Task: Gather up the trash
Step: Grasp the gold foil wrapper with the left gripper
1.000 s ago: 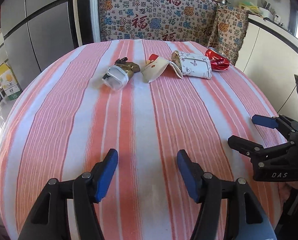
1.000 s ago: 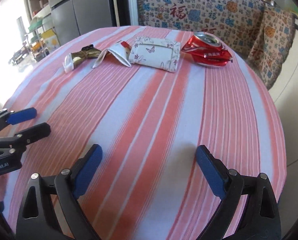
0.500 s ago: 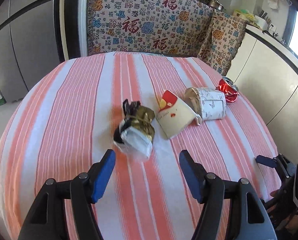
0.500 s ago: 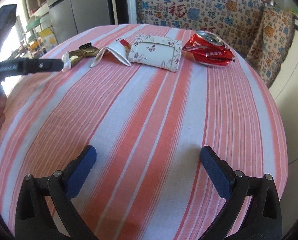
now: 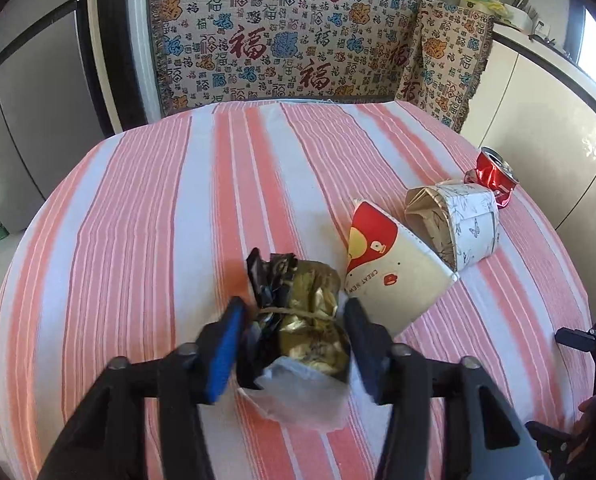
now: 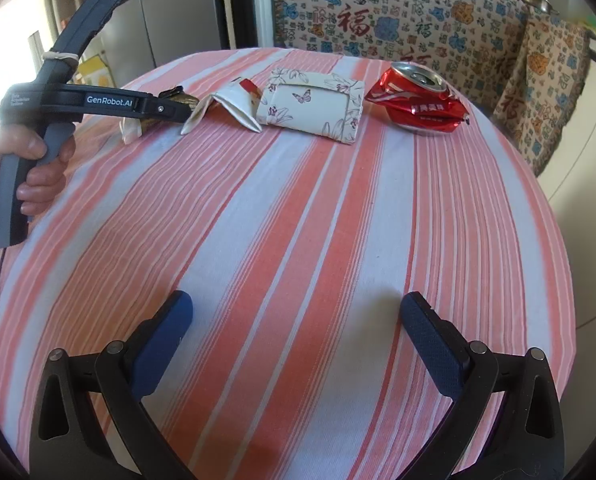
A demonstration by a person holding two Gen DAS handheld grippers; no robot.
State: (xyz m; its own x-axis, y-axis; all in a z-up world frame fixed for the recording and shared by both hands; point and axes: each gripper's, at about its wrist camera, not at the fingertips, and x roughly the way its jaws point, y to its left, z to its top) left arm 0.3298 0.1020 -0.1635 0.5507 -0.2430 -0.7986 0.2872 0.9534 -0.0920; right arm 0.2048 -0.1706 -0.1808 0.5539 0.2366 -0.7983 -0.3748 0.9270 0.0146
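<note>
Gold-foil wrapper (image 5: 302, 320), on the striped cloth (image 5: 158, 220) beside a flattened paper cup (image 5: 390, 276), now sat between the advanced left gripper's (image 5: 294, 344) still-parted jaws, ready for pickup, while the right gripper (image 6: 298, 344) hung open well back.

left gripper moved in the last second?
Yes. The left gripper has advanced across the pink-striped tablecloth toward the patterned throw; its jaws now straddle the gold-and-black crumpled wrapper.
</note>
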